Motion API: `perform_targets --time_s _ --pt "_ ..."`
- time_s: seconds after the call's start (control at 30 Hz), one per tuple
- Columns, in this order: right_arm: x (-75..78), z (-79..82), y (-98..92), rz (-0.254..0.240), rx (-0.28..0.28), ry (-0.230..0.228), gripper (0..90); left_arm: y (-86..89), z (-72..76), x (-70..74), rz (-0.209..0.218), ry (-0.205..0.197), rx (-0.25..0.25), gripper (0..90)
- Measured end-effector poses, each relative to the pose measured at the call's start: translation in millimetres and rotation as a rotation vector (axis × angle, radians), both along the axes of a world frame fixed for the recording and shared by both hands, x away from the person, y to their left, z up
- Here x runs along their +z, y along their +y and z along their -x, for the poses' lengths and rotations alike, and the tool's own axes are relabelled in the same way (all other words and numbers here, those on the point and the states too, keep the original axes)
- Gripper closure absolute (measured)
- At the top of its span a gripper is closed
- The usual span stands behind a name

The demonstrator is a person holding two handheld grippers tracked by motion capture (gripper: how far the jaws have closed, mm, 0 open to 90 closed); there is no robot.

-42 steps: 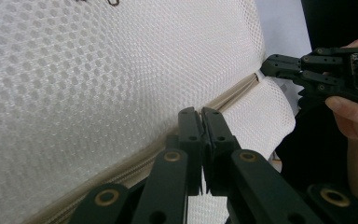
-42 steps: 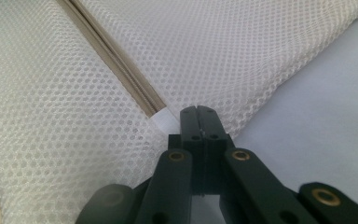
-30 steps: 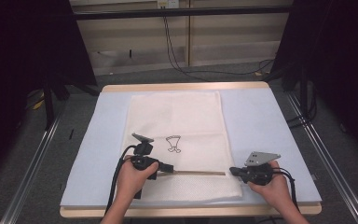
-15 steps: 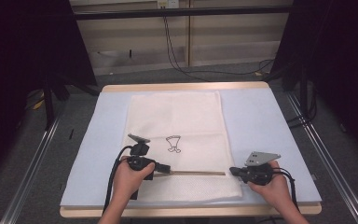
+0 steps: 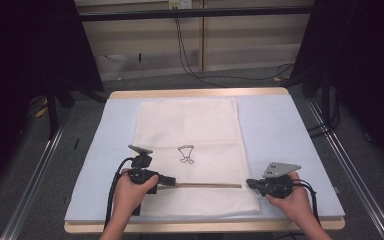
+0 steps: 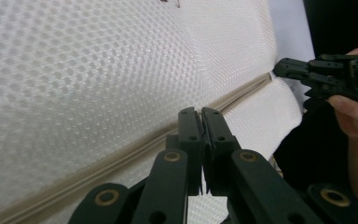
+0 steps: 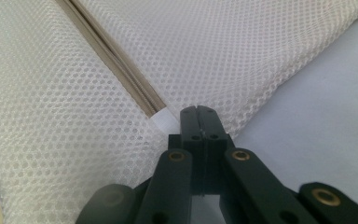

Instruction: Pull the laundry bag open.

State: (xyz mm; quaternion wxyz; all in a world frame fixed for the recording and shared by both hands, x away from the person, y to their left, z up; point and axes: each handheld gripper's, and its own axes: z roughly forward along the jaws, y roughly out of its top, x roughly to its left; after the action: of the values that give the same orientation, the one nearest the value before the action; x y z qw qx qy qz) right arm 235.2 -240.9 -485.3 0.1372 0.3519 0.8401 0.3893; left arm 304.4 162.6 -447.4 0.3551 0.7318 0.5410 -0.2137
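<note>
**Jaws closed at both ends of the zipper**

Lying flat on the pale blue table cover (image 5: 280, 130), cream mesh bag (image 5: 190, 135), centre of the high view, small dark print (image 5: 185, 153) near its middle. Zipper (image 5: 205, 185) running left to right across the lower part of the bag.

Left gripper (image 5: 172, 180): lower left of centre, at the zipper's left end. Jaws together in the left gripper view, tips right over the zipper line (image 6: 121, 156); whether cloth or a pull sits between the pads, cannot tell.

Right gripper (image 5: 250, 183): lower right, at the bag's right edge. Jaws together in the right gripper view, tips beside the white end tab (image 7: 164, 121) of the zipper, on the mesh edge; pinch on cloth not discernible.

Other hand's gripper (image 6: 303, 71) seen at upper right of the left gripper view, at the zipper's far end.
</note>
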Motion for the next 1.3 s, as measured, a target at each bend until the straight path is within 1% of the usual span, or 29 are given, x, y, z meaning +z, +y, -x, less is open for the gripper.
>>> perform_targets --time_s 0.03,0.07,0.1,0.13,0.17,0.2,0.27,0.3,0.37,0.4,0.43,0.47,0.53,0.67,0.73,0.77,0.8,0.83,0.9,0.97,1.0,1.03,1.1,1.13,1.23,1.27,1.3 --pt "0.0 0.0 0.0 0.0 0.0 0.0 90.0 0.3 0.5 0.4 0.006 0.009 0.01 87.6" --pt "0.0 0.1 0.0 0.002 0.002 0.0 90.0 1.6 -0.1 -0.1 -0.005 -0.004 -0.001 87.6" --pt "0.0 0.0 0.0 0.001 0.002 -0.001 90.0 3.1 -0.3 -0.6 -0.007 -0.012 -0.003 87.6" --pt "0.0 0.0 -0.1 0.0 0.001 0.0 90.0 3.4 0.1 -0.2 0.007 -0.001 0.007 87.7" --pt "0.0 0.0 -0.1 0.0 0.001 0.0 90.0 5.4 -0.3 -0.7 0.0 -0.012 0.006 87.6" --pt "0.0 0.0 -0.1 0.001 0.002 -0.001 90.0 5.6 0.6 -0.1 0.008 0.004 0.019 87.6" --pt "0.0 0.0 -0.1 0.0 0.003 0.0 90.0 9.3 0.2 -0.7 0.004 -0.006 0.011 87.6" --pt "0.0 0.0 -0.1 0.0 0.003 -0.001 90.0 11.2 0.7 -0.4 0.002 0.002 0.015 87.6" --pt "0.0 0.1 -0.1 0.001 0.004 0.0 90.0 14.7 0.8 -1.2 0.014 0.003 0.016 87.6" --pt "0.0 0.2 -0.1 0.0 0.003 0.0 90.0 15.8 1.0 -1.1 0.007 0.001 0.028 87.6" --pt "0.0 0.1 -0.1 0.001 0.003 -0.001 90.0 17.0 1.1 -1.0 0.014 0.007 0.023 87.6" --pt "0.0 0.2 0.0 0.001 0.003 0.0 90.0 18.2 1.2 -1.1 0.011 -0.001 0.025 87.6" --pt "0.1 0.4 0.1 0.003 0.0 -0.001 90.0 20.0 1.3 -0.4 0.012 -0.002 0.027 87.6" --pt "-0.3 0.8 0.2 -0.001 -0.003 -0.003 90.0 24.7 2.3 0.2 0.014 0.004 0.04 87.6" --pt "-0.3 0.3 0.1 -0.004 -0.004 0.003 90.0 29.1 2.6 -0.3 0.016 0.006 0.043 87.6" --pt "-0.1 0.2 -0.1 -0.005 -0.008 0.005 90.0 31.4 3.5 0.3 0.019 0.007 0.057 87.6" --pt "-0.2 0.0 -0.1 -0.008 -0.007 0.009 90.0 33.3 3.8 0.8 0.016 0.007 0.058 87.6" --pt "0.0 0.1 0.0 -0.003 -0.009 0.007 90.0 36.8 4.0 1.2 0.011 -0.007 0.057 87.6" --pt "0.1 0.6 0.9 0.0 -0.01 0.006 90.0 41.3 5.4 2.1 0.013 0.0 0.061 87.6" --pt "0.1 1.2 1.2 0.007 -0.013 -0.002 90.0 45.0 6.2 2.0 0.013 -0.003 0.072 87.6" --pt "0.0 1.0 1.2 0.004 -0.011 -0.001 90.0 47.4 7.0 2.3 0.015 0.005 0.078 87.6" --pt "0.0 0.8 1.0 0.002 -0.01 0.001 90.0 50.2 7.2 1.7 0.013 -0.002 0.081 87.6" --pt "-0.1 0.9 0.9 0.0 -0.015 0.003 90.0 54.4 8.6 1.0 0.017 0.01 0.094 87.6" --pt "-0.3 1.0 0.8 -0.003 -0.013 0.002 90.0 56.3 8.8 0.5 0.014 0.002 0.097 87.6" --pt "-0.2 1.4 1.4 0.001 -0.019 -0.001 90.0 62.7 10.4 0.6 0.008 -0.006 0.103 87.6" --pt "0.1 1.5 1.6 0.005 -0.021 0.0 90.0 63.7 11.1 1.2 0.007 0.002 0.111 87.6" --pt "0.1 1.5 1.6 0.005 -0.022 0.0 90.0 66.7 11.5 1.1 0.011 -0.004 0.113 87.6"
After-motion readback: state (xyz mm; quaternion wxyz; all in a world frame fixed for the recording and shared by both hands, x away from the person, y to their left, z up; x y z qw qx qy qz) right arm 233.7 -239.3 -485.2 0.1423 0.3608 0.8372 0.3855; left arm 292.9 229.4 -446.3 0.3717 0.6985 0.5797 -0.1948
